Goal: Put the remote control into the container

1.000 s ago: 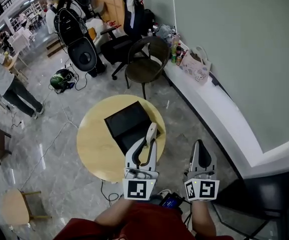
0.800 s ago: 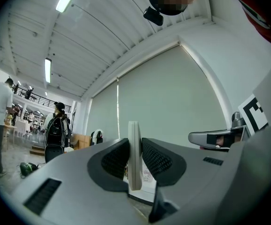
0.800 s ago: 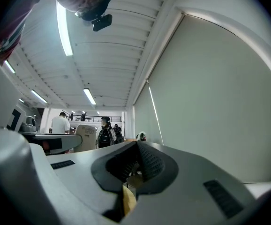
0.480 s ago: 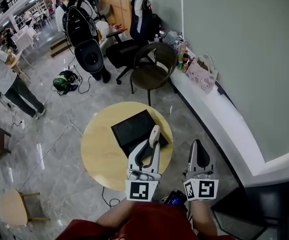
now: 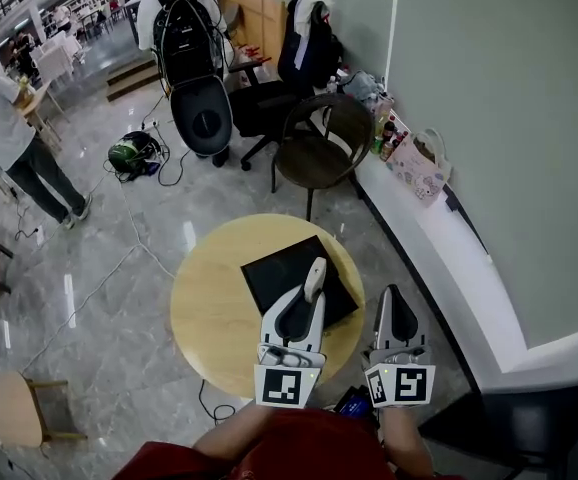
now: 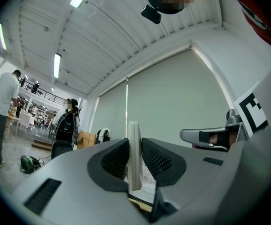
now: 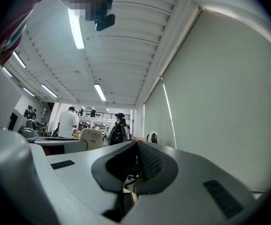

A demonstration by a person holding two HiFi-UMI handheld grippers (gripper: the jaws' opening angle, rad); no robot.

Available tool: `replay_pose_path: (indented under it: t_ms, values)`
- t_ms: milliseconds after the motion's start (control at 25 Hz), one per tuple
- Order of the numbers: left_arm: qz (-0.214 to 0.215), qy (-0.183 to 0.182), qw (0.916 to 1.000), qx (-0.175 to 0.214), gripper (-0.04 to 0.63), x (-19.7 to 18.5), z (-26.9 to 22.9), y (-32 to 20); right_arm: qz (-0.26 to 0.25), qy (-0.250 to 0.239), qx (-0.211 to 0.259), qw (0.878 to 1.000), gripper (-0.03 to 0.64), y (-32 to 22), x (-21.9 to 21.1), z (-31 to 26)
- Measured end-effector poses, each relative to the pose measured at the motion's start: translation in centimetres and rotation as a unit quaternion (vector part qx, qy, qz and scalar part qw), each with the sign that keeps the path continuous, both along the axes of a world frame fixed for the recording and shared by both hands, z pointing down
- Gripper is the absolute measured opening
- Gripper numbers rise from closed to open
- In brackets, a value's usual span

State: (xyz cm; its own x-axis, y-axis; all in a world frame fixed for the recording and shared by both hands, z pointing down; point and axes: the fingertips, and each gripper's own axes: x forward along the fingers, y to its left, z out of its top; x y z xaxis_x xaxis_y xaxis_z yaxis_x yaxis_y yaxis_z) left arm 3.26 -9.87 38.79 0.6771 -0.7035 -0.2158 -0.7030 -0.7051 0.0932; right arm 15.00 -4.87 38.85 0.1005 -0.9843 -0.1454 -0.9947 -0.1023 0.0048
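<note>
In the head view a slim white remote control (image 5: pixel 314 277) stands up between the pads of my left gripper (image 5: pixel 308 301), which is shut on it. It hangs over the near right edge of the black shallow container (image 5: pixel 281 274), which lies on a round wooden table (image 5: pixel 214 318). The left gripper view shows the remote (image 6: pixel 134 158) edge-on, clamped between the two dark pads. My right gripper (image 5: pixel 393 295) hangs beside the table's right rim, jaws together and holding nothing. In its own view the right gripper (image 7: pixel 136 149) has its tips meeting.
A brown chair (image 5: pixel 318 154) and an office chair draped with a jacket (image 5: pixel 305 46) stand beyond the table. A white ledge (image 5: pixel 439 230) with bags runs along the right wall. A person with a backpack (image 5: pixel 183 30) and another person (image 5: pixel 4 133) stand further off. A small stool (image 5: pixel 14 410) sits lower left.
The head view has shifted, so the table and container sit lower and further right in the picture. My left gripper still holds the remote over the container's near edge; the right stays shut beside it.
</note>
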Motion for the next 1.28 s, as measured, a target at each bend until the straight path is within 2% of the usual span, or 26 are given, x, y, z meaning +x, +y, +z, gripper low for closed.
replay_pose_path:
  t_ms: [280, 480, 880, 1280]
  values:
    - [0.005, 0.006, 0.9999, -0.006, 0.097, -1.4, 0.9, -3.4, -0.004, 0.005, -0.003, 1.000, 0.023, -4.0, -2.2, 0.2]
    - [-0.008, 0.007, 0.9999, -0.005, 0.097, -1.5, 1.1, -4.5, -0.022, 0.002, -0.004, 1.000, 0.023, -5.5, -2.4, 0.7]
    - [-0.101, 0.002, 0.9949, -0.003, 0.097, -0.2, 0.0, -5.9, -0.132, 0.001, -0.005, 0.991, 0.023, -9.5, -1.3, -0.1]
    - [-0.187, -0.011, 0.9822, 0.009, 0.097, -1.3, -1.0, -5.1, -0.215, -0.019, 0.009, 0.976, 0.023, -10.7, -1.9, -0.7]
